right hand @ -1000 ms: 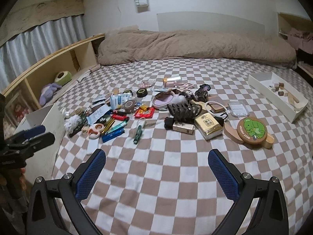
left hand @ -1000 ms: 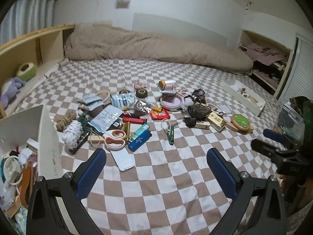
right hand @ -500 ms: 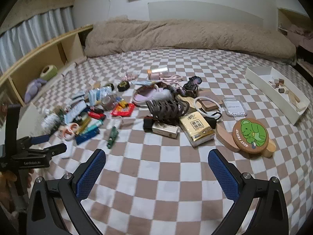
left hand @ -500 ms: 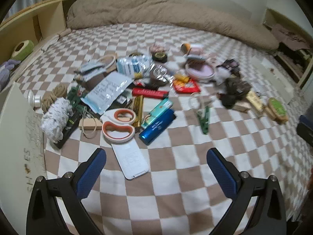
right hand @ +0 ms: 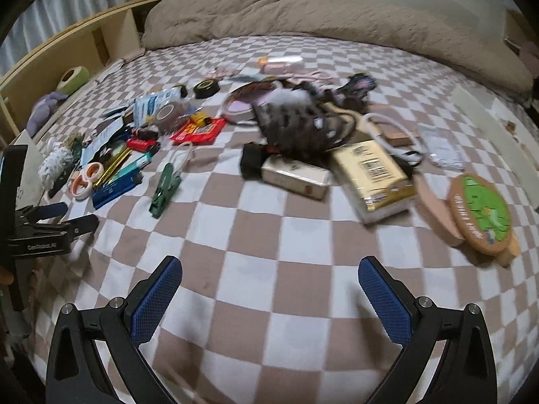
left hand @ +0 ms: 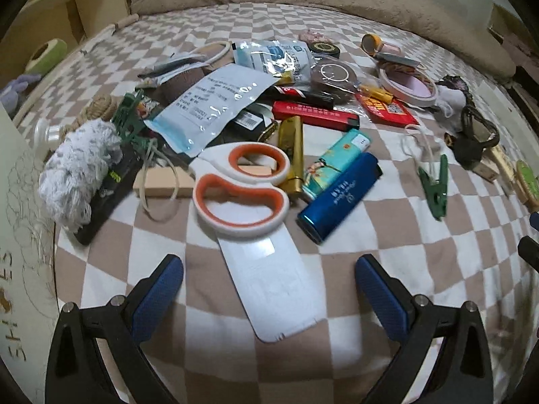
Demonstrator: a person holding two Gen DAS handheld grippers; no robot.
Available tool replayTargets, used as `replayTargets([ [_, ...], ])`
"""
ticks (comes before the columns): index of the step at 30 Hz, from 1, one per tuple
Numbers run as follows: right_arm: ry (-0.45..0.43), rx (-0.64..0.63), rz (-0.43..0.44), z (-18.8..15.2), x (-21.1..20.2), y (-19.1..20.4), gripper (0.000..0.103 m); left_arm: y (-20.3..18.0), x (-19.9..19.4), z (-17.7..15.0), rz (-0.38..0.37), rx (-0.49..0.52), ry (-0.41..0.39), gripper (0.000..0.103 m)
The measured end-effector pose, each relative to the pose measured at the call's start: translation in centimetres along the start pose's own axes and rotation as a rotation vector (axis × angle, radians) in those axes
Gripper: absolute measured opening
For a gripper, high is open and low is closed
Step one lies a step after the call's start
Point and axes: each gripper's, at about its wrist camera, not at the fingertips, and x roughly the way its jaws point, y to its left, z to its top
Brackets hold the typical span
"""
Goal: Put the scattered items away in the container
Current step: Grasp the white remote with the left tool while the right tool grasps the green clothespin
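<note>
Scattered items lie on a checkered bed. In the left wrist view my open left gripper (left hand: 269, 289) straddles the sheathed blade of orange-and-white scissors (left hand: 242, 188). Beside them lie a blue lighter (left hand: 340, 198), a teal lighter (left hand: 337, 161), a gold tube (left hand: 291, 151), a green clip (left hand: 434, 181) and a white yarn bundle (left hand: 77, 168). The white container's wall (left hand: 20, 269) stands at the left edge. In the right wrist view my open right gripper (right hand: 269, 289) hovers empty over bare bedding, short of a gold box (right hand: 374, 175), a dark hair claw (right hand: 293, 124) and a round frog coaster (right hand: 478, 208).
A beige duvet (right hand: 337, 10) lies along the far side. A wooden shelf (right hand: 67, 50) with a plush toy runs along the left. A white tray (right hand: 488, 118) lies at the far right. The left gripper (right hand: 50, 222) shows at the right wrist view's left edge.
My left gripper has dropped and moved forward onto the scissors. My right gripper has moved forward and lower toward the gold box and hair claw. Both stayed open.
</note>
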Motion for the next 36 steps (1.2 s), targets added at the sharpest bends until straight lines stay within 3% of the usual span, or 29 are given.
replayTargets([
  [7, 0.054, -0.046, 0.038, -0.7, 2.6, 2.1, 0.103, 0.0, 0.4, -0.2, 0.002, 0.016, -0.039, 0.103],
  [12, 0.056, -0.164, -0.050, -1.4, 3.7, 4.5, 0.103, -0.3, 0.6, -0.2, 0.018, 0.033, -0.050, 0.103],
  [16, 0.073, -0.135, -0.017, -1.4, 4.0, 3.8, 0.103, -0.1, 0.6, -0.5, 0.016, 0.027, -0.067, 0.103],
  [20, 0.086, -0.127, -0.043, -1.2, 4.7, 4.1, 0.103, 0.0, 0.7, -0.6, 0.016, 0.026, -0.068, 0.103],
  [29, 0.024, -0.139, -0.075, -0.2, 4.8, 5.3, 0.103, 0.0, 0.5, -0.6, 0.017, 0.025, -0.071, 0.103],
  [36, -0.007, -0.226, -0.075, 0.0, 4.4, 7.7, 0.101, -0.7, -0.1, -0.6, -0.004, 0.056, -0.085, 0.083],
])
